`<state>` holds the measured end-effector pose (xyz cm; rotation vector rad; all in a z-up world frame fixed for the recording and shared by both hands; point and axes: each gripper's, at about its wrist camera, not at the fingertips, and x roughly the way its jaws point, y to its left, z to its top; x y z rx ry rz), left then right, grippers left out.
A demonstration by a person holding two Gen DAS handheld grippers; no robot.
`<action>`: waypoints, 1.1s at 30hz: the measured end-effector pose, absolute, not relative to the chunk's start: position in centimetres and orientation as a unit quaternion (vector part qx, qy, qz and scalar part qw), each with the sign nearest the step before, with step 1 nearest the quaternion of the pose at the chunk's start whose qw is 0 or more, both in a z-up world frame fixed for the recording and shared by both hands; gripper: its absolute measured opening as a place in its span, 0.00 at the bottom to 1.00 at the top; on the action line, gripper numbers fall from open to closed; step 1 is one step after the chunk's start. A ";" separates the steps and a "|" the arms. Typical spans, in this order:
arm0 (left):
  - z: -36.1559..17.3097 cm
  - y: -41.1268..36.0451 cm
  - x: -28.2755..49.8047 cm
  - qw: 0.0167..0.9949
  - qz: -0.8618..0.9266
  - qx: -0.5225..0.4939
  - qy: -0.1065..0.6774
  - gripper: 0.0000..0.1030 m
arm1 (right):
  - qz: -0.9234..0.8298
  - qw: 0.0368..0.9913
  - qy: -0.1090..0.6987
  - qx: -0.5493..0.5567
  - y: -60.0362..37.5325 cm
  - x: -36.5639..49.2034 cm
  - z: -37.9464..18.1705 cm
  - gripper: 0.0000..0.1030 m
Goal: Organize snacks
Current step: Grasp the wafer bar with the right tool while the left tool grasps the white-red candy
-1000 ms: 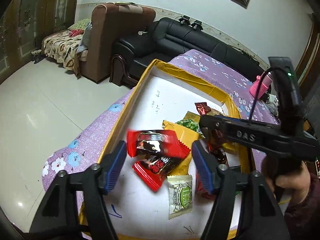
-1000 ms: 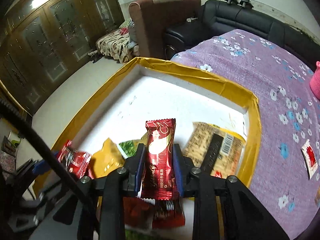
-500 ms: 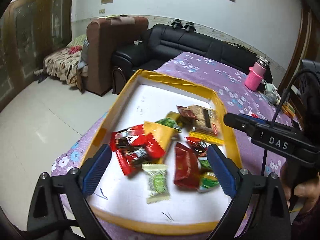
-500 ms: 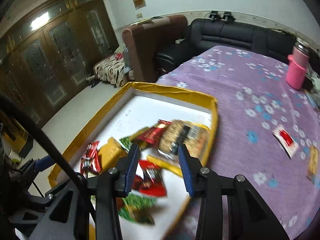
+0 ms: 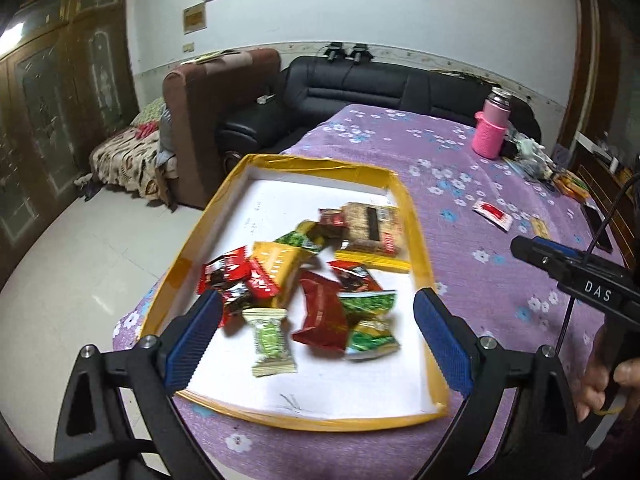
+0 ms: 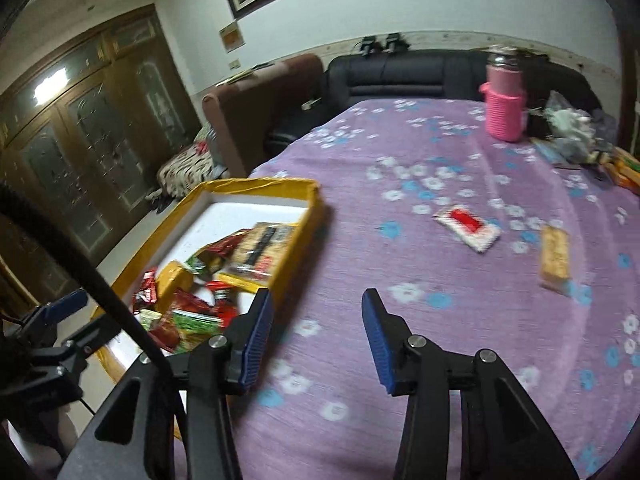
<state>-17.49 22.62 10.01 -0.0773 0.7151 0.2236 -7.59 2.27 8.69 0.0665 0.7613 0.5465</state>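
- The left gripper (image 5: pixel 316 328) hangs over the near end of the yellow-rimmed tray (image 5: pixel 420 240), jaws spread wide and holding nothing.
- The right gripper (image 6: pixel 318 340) sits over the purple floral tablecloth (image 6: pixel 440 152) beside the tray, jaws apart and empty.
- A second ago the right gripper clamped a dark red candy wrapper; now it holds none, and both grippers have pulled back.
- Snack packets (image 5: pixel 320 276) lie heaped in the tray; a white-and-red sachet (image 6: pixel 468 226) and a tan bar (image 6: pixel 554 256) lie apart on the cloth.
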 end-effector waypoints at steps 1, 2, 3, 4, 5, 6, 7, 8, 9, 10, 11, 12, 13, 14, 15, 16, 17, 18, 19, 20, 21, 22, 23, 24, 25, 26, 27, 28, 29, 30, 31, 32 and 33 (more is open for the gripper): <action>10.0 22.2 -17.5 0.931 0.108 -0.031 0.348 0.93 | 0.258 0.895 0.363 0.031 1.7 -7.7 8.7 0.47; 10.0 21.8 -17.5 0.931 0.106 -0.026 0.349 0.93 | 0.249 0.899 0.358 0.031 0.8 -7.8 8.7 0.48; 9.9 21.3 -17.5 0.931 0.104 -0.020 0.350 0.93 | 0.242 0.902 0.355 0.033 0.0 -7.8 8.7 0.48; 9.8 20.9 -17.4 0.930 0.102 -0.015 0.352 0.93 | 0.239 0.903 0.354 0.036 -0.7 -7.6 8.6 0.48; 9.8 20.5 -17.3 0.930 0.100 -0.013 0.354 0.93 | 0.234 0.904 0.355 0.042 -1.6 -7.5 8.5 0.48; 9.7 20.2 -17.2 0.930 0.096 -0.013 0.356 0.93 | 0.229 0.905 0.355 0.049 -2.5 -7.3 8.3 0.48; 9.6 19.8 -17.1 0.930 0.087 -0.016 0.357 0.93 | 0.224 0.906 0.355 0.053 -3.2 -7.1 8.2 0.48; 9.6 19.6 -17.1 0.930 0.076 -0.021 0.358 0.93 | 0.217 0.908 0.355 0.056 -4.1 -6.9 8.1 0.48; 9.7 19.3 -17.1 0.931 0.065 -0.026 0.359 0.93 | 0.208 0.910 0.355 0.059 -5.1 -6.6 8.0 0.48; 9.7 19.0 -17.0 0.931 0.046 -0.033 0.360 0.93 | 0.197 0.912 0.355 0.062 -6.1 -6.2 8.0 0.48; 9.7 18.7 -16.9 0.932 0.026 -0.041 0.360 0.93 | 0.186 0.914 0.355 0.066 -7.2 -5.8 7.9 0.48; 9.7 18.5 -16.9 0.932 0.012 -0.048 0.359 0.93 | 0.176 0.915 0.355 0.071 -8.2 -5.5 7.7 0.48; 9.6 18.2 -16.9 0.932 -0.011 -0.057 0.357 0.93 | 0.161 0.917 0.357 0.080 -9.6 -4.9 7.6 0.48; 9.5 17.9 -16.9 0.931 -0.030 -0.063 0.358 0.93 | 0.152 0.917 0.358 0.087 -10.5 -4.6 7.4 0.48; 9.3 17.4 -16.7 0.929 -0.044 -0.067 0.361 0.92 | 0.135 0.916 0.363 0.102 -12.2 -3.8 7.2 0.48; 9.1 16.9 -16.4 0.927 -0.051 -0.066 0.366 0.92 | 0.125 0.916 0.365 0.110 -13.1 -3.3 7.0 0.49; 8.8 16.4 -16.1 0.925 -0.057 -0.065 0.371 0.92 | 0.105 0.916 0.368 0.116 -14.3 -2.6 6.7 0.49; 8.5 16.0 -15.8 0.922 -0.064 -0.066 0.376 0.92 | 0.094 0.917 0.370 0.116 -14.9 -2.2 6.5 0.49; 8.3 15.7 -15.6 0.920 -0.071 -0.069 0.380 0.92 | 0.082 0.918 0.373 0.110 -15.4 -1.7 6.3 0.49; 8.1 15.5 -15.4 0.917 -0.077 -0.072 0.384 0.92 | 0.076 0.918 0.375 0.104 -15.6 -1.2 6.2 0.49; 7.9 15.3 -15.3 0.915 -0.082 -0.076 0.387 0.92 | 0.073 0.918 0.378 0.098 -15.6 -0.7 6.0 0.49; 7.7 15.2 -15.1 0.913 -0.090 -0.082 0.389 0.92 | 0.072 0.917 0.381 0.096 -15.6 -0.3 5.8 0.49; 7.6 15.1 -14.9 0.911 -0.097 -0.088 0.392 0.92 | 0.071 0.915 0.385 0.094 -15.5 0.2 5.5 0.49; 7.5 15.0 -14.8 0.909 -0.102 -0.091 0.393 0.92 | 0.069 0.914 0.388 0.094 -15.5 0.6 5.3 0.49; 7.4 14.9 -14.8 0.907 -0.107 -0.094 0.395 0.92 | 0.064 0.913 0.392 0.092 -15.2 1.3 5.0 0.49; 7.3 14.8 -14.7 0.906 -0.110 -0.093 0.397 0.92 | 0.060 0.913 0.394 0.090 -14.9 2.0 4.8 0.49; 7.3 14.6 -14.6 0.906 -0.112 -0.089 0.398 0.92 | 0.058 0.912 0.396 0.087 -14.6 2.6 4.5 0.49; 7.3 14.5 -14.5 0.906 -0.113 -0.085 0.399 0.92 | 0.057 0.912 0.398 0.084 -14.1 3.3 4.2 0.49; 7.4 14.3 -14.5 0.906 -0.114 -0.080 0.399 0.92 | 0.058 0.911 0.400 0.082 -13.8 3.9 3.9 0.49; 7.6 14.0 -14.4 0.905 -0.118 -0.075 0.401 0.92 | 0.060 0.910 0.403 0.081 -13.5 4.4 3.6 0.49; 7.6 13.9 -14.2 0.905 -0.118 -0.072 0.402 0.92 | 0.063 0.908 0.406 0.081 -13.3 5.0 3.3 0.49; 7.8 13.7 -14.0 0.906 -0.116 -0.066 0.403 0.92 | 0.065 0.906 0.410 0.078 -13.0 5.4 3.0 0.49; 7.9 13.3 -13.6 0.906 -0.114 -0.060 0.404 0.92 | 0.062 0.905 0.416 0.067 -12.5 6.0 2.5 0.49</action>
